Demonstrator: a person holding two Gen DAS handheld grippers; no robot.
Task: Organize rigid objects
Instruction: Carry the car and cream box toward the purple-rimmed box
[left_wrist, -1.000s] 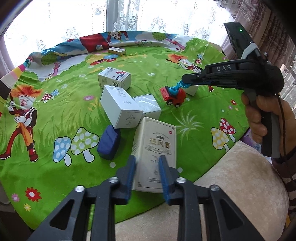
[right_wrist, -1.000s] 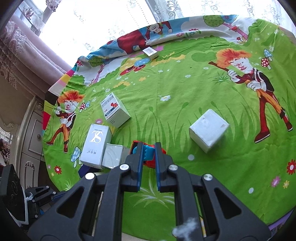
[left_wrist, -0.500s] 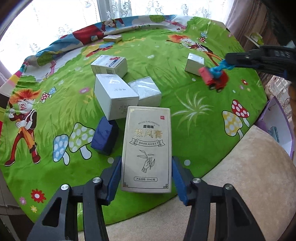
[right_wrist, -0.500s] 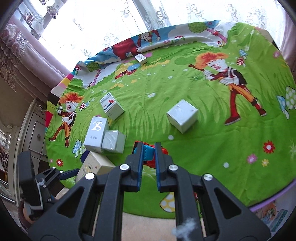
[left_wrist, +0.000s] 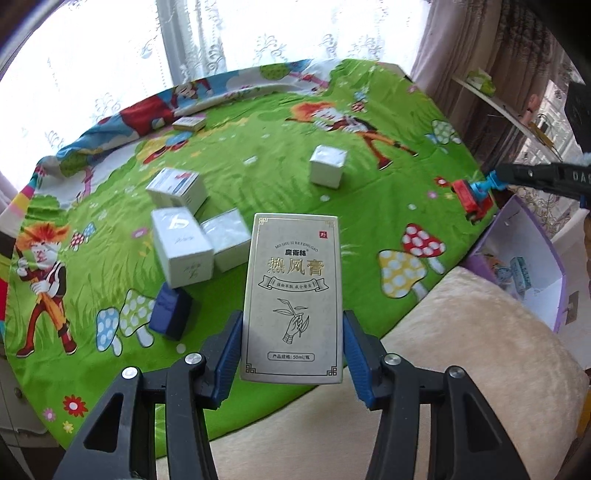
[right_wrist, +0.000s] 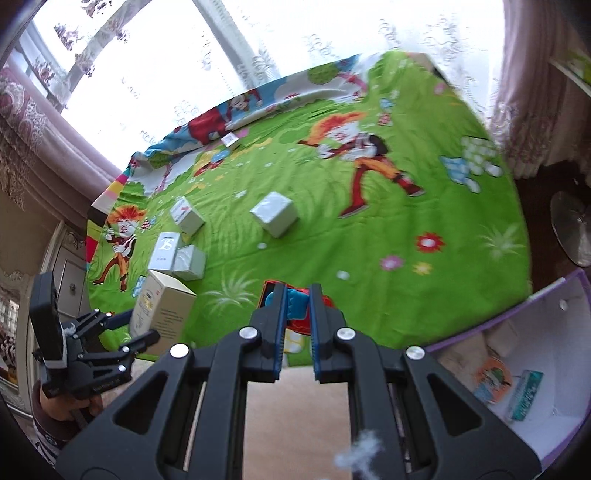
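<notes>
My left gripper (left_wrist: 291, 354) is shut on a tall cream box with Chinese lettering (left_wrist: 293, 295) and holds it up above the table's near edge; the box also shows in the right wrist view (right_wrist: 162, 308). My right gripper (right_wrist: 295, 301) is shut on a red and blue toy car (right_wrist: 297, 304), held above the table's near right edge; the car also shows in the left wrist view (left_wrist: 472, 195). A purple-walled box (right_wrist: 517, 325) with a white inside stands open at the right, beside the table.
On the green cartoon cloth (left_wrist: 258, 177) lie several white boxes (left_wrist: 181, 247), a lone white cube (left_wrist: 327, 166), a dark blue box (left_wrist: 171, 312) and a small flat box (left_wrist: 190, 122) at the back. A cream cushion (left_wrist: 461, 350) sits at the near edge.
My left gripper closed on the cream box and lifted it off the cloth. My right gripper carried the toy car to the right, toward the purple box.
</notes>
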